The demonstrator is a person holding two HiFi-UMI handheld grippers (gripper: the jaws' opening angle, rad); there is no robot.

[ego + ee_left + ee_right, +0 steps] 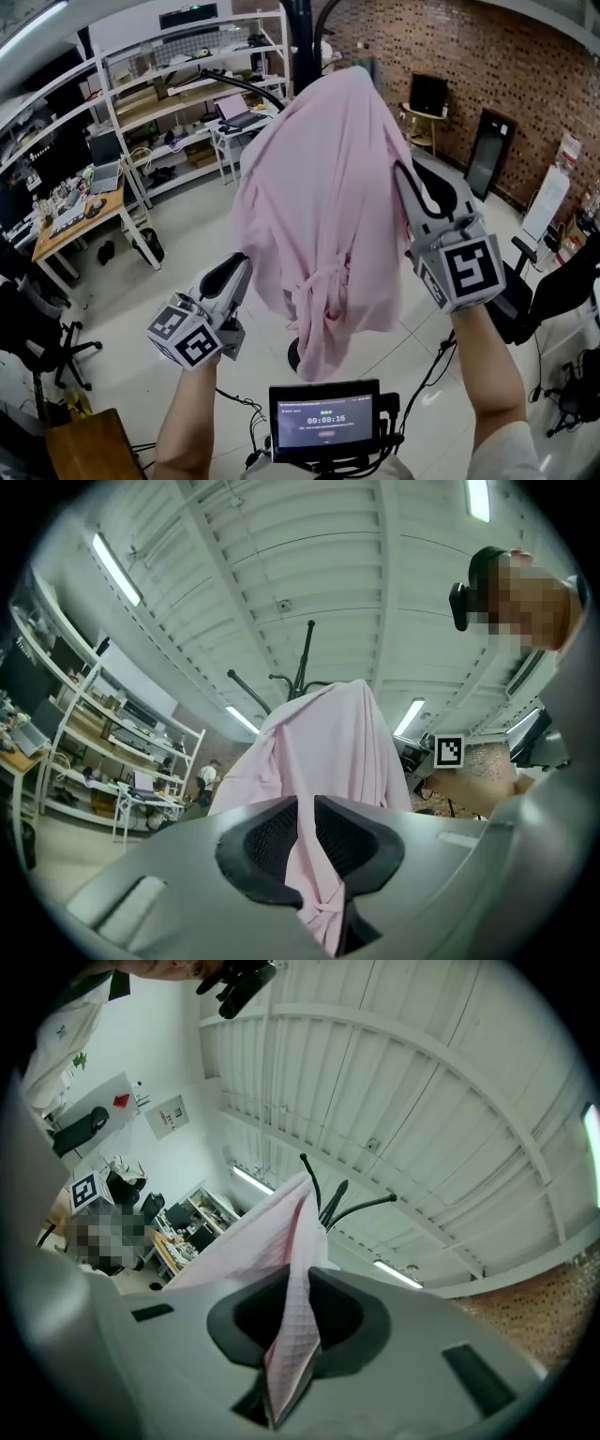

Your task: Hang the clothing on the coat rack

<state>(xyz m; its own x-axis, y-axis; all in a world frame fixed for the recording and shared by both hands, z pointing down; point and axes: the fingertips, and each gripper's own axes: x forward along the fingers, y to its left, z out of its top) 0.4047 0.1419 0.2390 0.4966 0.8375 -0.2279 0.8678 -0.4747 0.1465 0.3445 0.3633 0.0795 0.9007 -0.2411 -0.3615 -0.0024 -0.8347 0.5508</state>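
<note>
The pink garment (323,216) hangs at frame centre, up against the rack (302,28). The left gripper (236,274) jaws pinch its lower fold, and the right gripper (409,187) jaws clamp its edge. I would seat the cloth over a hook with even tension before letting go.

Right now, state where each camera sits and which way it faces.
Head view: on the person's head, facing down at the pink garment; both forearms, left tongs and right tongs show.
Left gripper view: on the left tongs, tilted up at the garment and coat rack; its pads grip cloth.
Right gripper view: on the right tongs, same upward look; cloth pinched.
Shared: garment and rack.
</note>
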